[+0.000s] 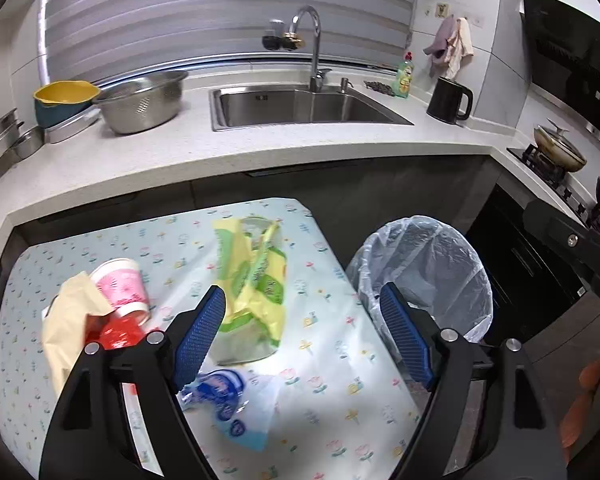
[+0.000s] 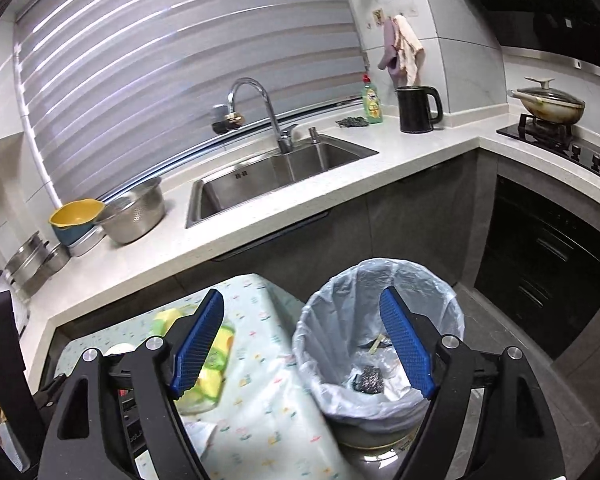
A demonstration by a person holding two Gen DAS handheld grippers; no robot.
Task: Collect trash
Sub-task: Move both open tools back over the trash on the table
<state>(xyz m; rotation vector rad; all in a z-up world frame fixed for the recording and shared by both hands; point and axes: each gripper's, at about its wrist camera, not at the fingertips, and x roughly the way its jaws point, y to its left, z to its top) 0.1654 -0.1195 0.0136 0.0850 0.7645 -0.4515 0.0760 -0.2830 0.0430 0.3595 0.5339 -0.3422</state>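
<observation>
On a small table with a flowered cloth (image 1: 332, 364) lie a yellow-green plastic wrapper (image 1: 256, 280), a pink paper cup (image 1: 120, 292) on its side, a tan paper bag (image 1: 68, 320) over red wrapping, and a blue-printed clear bag (image 1: 236, 404). My left gripper (image 1: 302, 336) hovers open above the table's right half, nothing between its blue pads. A bin lined with a clear bag (image 2: 380, 336) stands right of the table, with crumpled foil and scraps (image 2: 370, 376) inside. My right gripper (image 2: 302, 344) is open and empty, straddling the gap between table edge and bin.
Behind the table runs a white counter (image 1: 140, 160) with a steel sink (image 1: 300, 106), a metal colander (image 1: 140, 106), a yellow bowl (image 1: 66, 98), a black kettle (image 1: 450, 100) and a green soap bottle (image 1: 404, 76). A stove with a lidded pan (image 2: 548, 104) sits at the right.
</observation>
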